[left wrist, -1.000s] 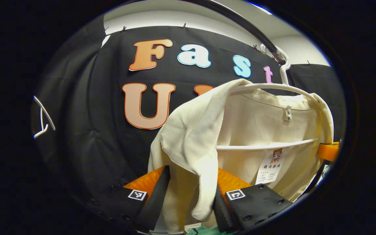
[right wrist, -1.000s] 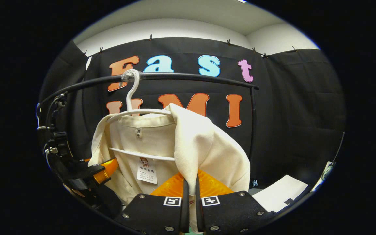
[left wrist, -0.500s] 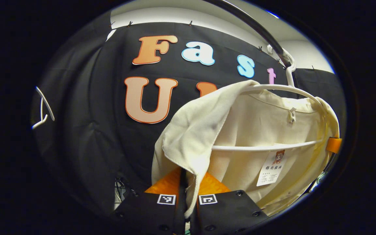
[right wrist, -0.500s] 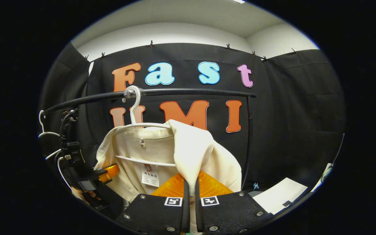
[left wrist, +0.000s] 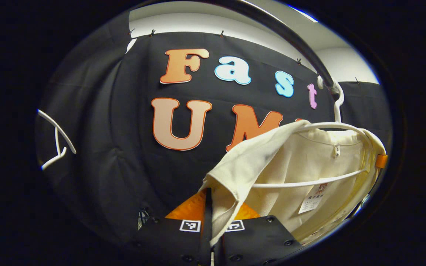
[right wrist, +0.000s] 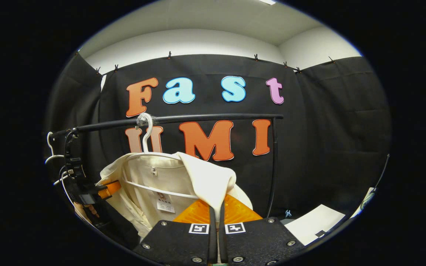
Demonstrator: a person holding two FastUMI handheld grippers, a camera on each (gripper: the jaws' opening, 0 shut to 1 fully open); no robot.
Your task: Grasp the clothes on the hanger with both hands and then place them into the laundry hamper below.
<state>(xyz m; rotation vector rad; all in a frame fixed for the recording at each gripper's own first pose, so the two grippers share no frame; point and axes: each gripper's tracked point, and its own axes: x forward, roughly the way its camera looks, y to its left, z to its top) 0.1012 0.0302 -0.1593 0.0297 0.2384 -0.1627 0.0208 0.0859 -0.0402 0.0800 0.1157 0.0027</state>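
pinching cream garment (left wrist: 257, 162), both grippers

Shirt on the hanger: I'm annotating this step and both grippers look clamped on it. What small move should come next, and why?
Probably draw both grippers down and toward you. The left gripper and right gripper each pinch a shoulder of the shirt, but its collar is draped on the hanger, which is hooked on the rail.

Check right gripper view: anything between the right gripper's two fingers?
Yes. In the right gripper view a fold of the cream shirt runs down between the right gripper's closed fingers, still draped on the white hanger on the black rail.
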